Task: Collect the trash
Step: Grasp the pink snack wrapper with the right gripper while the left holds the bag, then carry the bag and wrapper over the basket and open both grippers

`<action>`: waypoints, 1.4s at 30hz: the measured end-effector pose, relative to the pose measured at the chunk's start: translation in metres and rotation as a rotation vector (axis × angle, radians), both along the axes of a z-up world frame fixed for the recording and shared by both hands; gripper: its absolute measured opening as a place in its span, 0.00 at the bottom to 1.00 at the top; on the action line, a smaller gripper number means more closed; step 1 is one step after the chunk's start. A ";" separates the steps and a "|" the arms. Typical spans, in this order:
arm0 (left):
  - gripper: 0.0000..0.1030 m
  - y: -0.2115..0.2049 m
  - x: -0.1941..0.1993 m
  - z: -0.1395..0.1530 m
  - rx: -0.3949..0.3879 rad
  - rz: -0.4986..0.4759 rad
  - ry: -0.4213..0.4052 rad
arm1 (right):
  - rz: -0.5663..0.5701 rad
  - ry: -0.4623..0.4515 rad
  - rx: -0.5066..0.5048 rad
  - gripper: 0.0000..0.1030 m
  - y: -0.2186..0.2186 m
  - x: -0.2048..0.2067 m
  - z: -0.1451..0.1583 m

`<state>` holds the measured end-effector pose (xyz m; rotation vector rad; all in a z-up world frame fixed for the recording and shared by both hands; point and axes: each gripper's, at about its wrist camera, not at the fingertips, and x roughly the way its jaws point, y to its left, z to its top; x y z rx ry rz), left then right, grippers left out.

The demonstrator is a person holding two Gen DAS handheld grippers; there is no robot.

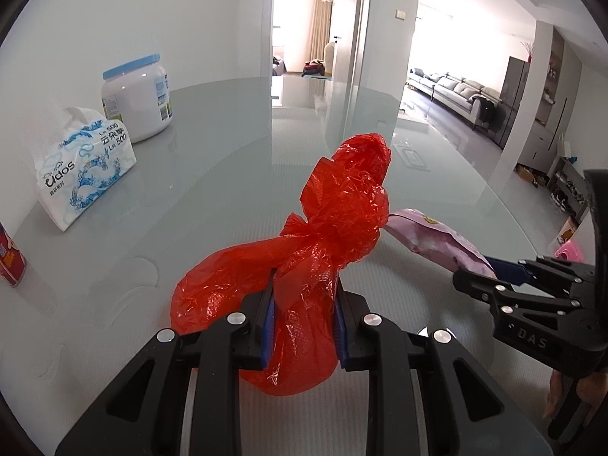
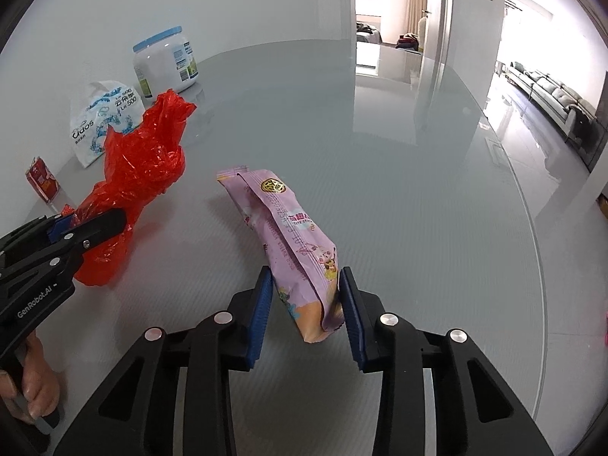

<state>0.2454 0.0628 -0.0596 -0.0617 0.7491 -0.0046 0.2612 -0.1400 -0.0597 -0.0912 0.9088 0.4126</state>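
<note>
Your left claw (image 1: 304, 326) clamped on the red bag (image 1: 304, 266), your right claw (image 2: 306, 315) around the pink wrapper (image 2: 292, 243) (pads touching its sides), wrapper just right of the bag, tissues (image 2: 102, 121) and jar (image 2: 165, 62) beyond the bag.

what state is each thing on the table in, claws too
red bag: knotted, crumpled, pinched in left claw
pink packet: sealed, tilted, between the pads of right claw, grip unclear
jar: upright, lid on
tissue pack: open, tissue sticking out
red carton: upright
</note>
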 end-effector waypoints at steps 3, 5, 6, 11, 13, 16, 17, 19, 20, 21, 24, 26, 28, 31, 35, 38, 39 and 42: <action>0.24 -0.007 -0.004 0.004 0.007 -0.014 -0.007 | -0.052 -0.007 0.027 0.34 -0.012 -0.020 0.002; 0.24 -0.012 -0.009 0.007 0.009 -0.029 -0.014 | -0.096 -0.013 0.052 0.34 -0.024 -0.036 0.005; 0.24 -0.017 -0.012 0.009 0.013 -0.039 -0.022 | -0.115 -0.017 0.061 0.34 -0.029 -0.043 0.007; 0.24 -0.039 -0.026 0.017 0.020 -0.106 -0.043 | -0.228 -0.043 0.112 0.34 -0.069 -0.091 0.017; 0.24 -0.055 -0.036 0.020 0.023 -0.145 -0.050 | -0.275 -0.048 0.127 0.34 -0.089 -0.111 0.019; 0.24 -0.079 -0.052 0.022 0.014 -0.207 -0.053 | -0.354 -0.056 0.144 0.34 -0.123 -0.144 0.021; 0.24 -0.088 -0.057 0.022 0.008 -0.231 -0.049 | -0.376 -0.059 0.149 0.34 -0.132 -0.153 0.022; 0.24 -0.110 -0.069 0.023 0.001 -0.285 -0.040 | -0.432 -0.064 0.157 0.34 -0.158 -0.177 0.023; 0.24 -0.122 -0.075 0.023 -0.003 -0.312 -0.036 | -0.461 -0.067 0.159 0.34 -0.170 -0.187 0.024; 0.24 -0.138 -0.081 0.023 -0.008 -0.348 -0.032 | -0.491 -0.070 0.163 0.34 -0.183 -0.199 0.024; 0.24 -0.180 -0.096 0.022 -0.015 -0.438 -0.017 | -0.597 -0.076 0.161 0.34 -0.227 -0.238 0.023; 0.24 -0.213 -0.108 0.021 -0.020 -0.504 -0.002 | -0.660 -0.072 0.154 0.34 -0.252 -0.258 0.021; 0.24 -0.246 -0.120 0.019 -0.022 -0.573 0.018 | -0.729 -0.061 0.157 0.34 -0.279 -0.280 0.017; 0.24 -0.293 -0.139 0.015 -0.003 -0.671 0.045 | -0.813 -0.048 0.167 0.34 -0.312 -0.306 0.011; 0.24 -0.342 -0.162 0.008 0.025 -0.771 0.069 | -0.889 -0.041 0.175 0.34 -0.343 -0.335 0.004; 0.24 -0.366 -0.172 0.000 0.038 -0.802 0.096 | -0.915 -0.034 0.178 0.34 -0.357 -0.346 -0.002; 0.24 -0.374 -0.174 -0.003 0.042 -0.809 0.109 | -0.919 -0.030 0.178 0.34 -0.359 -0.348 -0.004; 0.25 -0.386 -0.177 -0.011 0.052 -0.820 0.132 | -0.926 -0.015 0.192 0.35 -0.368 -0.352 -0.009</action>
